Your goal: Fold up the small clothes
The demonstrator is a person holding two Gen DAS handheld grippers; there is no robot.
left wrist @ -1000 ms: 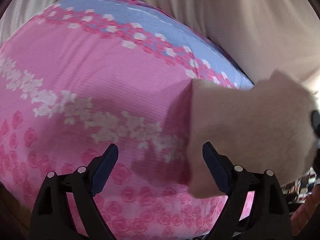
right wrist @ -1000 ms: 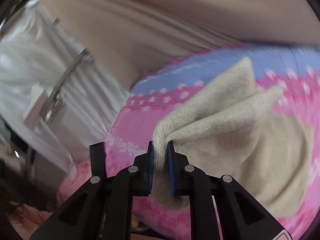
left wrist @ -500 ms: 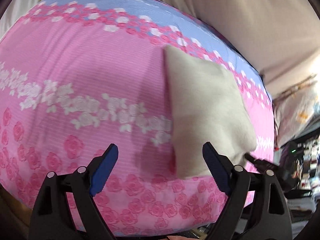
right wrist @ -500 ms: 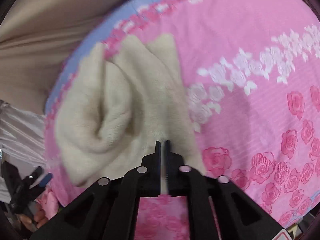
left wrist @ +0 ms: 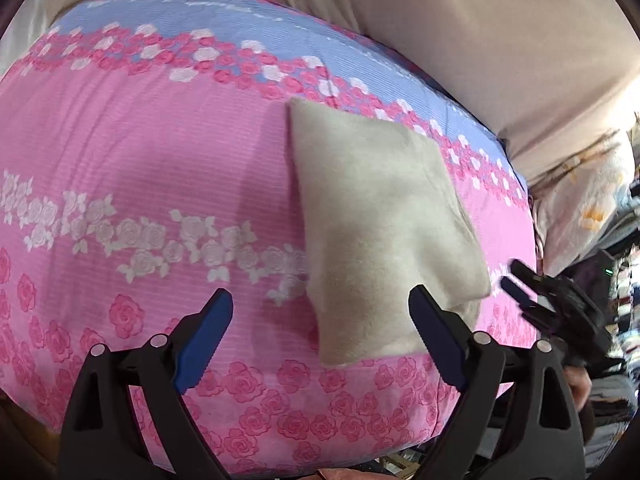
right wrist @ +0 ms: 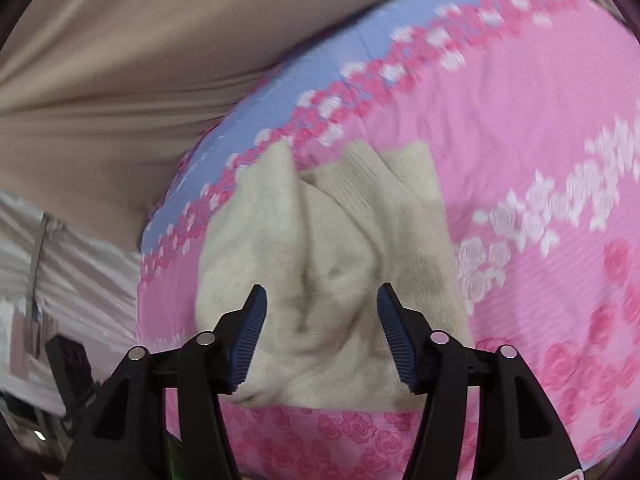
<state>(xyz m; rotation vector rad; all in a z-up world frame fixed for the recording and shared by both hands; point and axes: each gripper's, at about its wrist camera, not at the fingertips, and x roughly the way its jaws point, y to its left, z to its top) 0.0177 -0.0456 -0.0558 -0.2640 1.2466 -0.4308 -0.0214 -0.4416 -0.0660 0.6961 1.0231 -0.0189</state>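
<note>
Beige knit garment (left wrist: 380, 216) lies folded on the pink rose-print bedcover (left wrist: 140, 152), toward its right side, just below the blue band (left wrist: 240, 28) w/ the rose border. In left wrist view it reads as a neat rectangle: straight left edge, far corner near the blue band, near edge short of the bedcover's front drop. A second layer shows at the near right corner, top layer ending in a blunt point. In right wrist view the same garment (right wrist: 332, 264) is bunched, w/ soft ridges and a deep crease in the middle; ribbed cuff-like part at its far end.

Left hand-held gripper (left wrist: 320, 336): jaws spread wide, nothing between the pads, hanging above the bedcover. Its right pad sits in front of the garment's near right corner; contact can't be told. Left pad over bare pink fabric.

Right hand-held gripper (right wrist: 320, 332): jaws opening, pads clear on both sides of the garment's bunched near end, fabric betw. them but not pinched. Also seen from the left wrist cam at the bedcover's right edge (left wrist: 516, 284), just beside the garment's corner.

Open room: big bare stretch of bedcover left of the garment, strip of roses in front. Beige sheet (left wrist: 480, 40) beyond the blue band. Right edge of the bed is tight: floral pillow (left wrist: 580, 200) and clutter there.
</note>
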